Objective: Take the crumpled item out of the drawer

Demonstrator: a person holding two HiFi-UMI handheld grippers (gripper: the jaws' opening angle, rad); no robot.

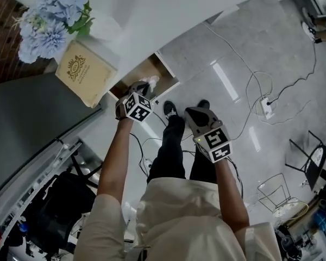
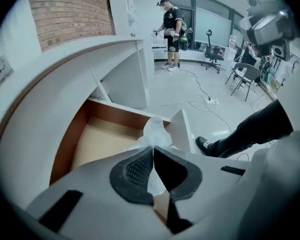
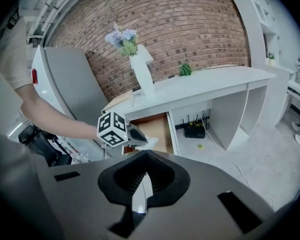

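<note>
The open wooden drawer (image 1: 143,73) juts out of the white desk (image 1: 152,15). A crumpled white item (image 1: 152,80) sits at the drawer's front right corner, and my left gripper (image 1: 145,86) is shut on it. In the left gripper view the crumpled white item (image 2: 154,132) bulges out above the closed jaws of the left gripper (image 2: 153,155), over the drawer (image 2: 97,141). My right gripper (image 1: 197,113) hangs shut and empty over the floor, in front of the drawer. From the right gripper (image 3: 145,177) I see the left gripper (image 3: 141,139), the item (image 3: 151,143) and the drawer (image 3: 157,126).
A tan book (image 1: 86,73) and blue flowers (image 1: 50,19) in a white vase (image 3: 142,77) stand on the desk left of the drawer. Cables (image 1: 257,86) and a power strip (image 1: 267,108) lie on the floor. Another person (image 2: 171,21) stands far off, by chairs (image 2: 244,77).
</note>
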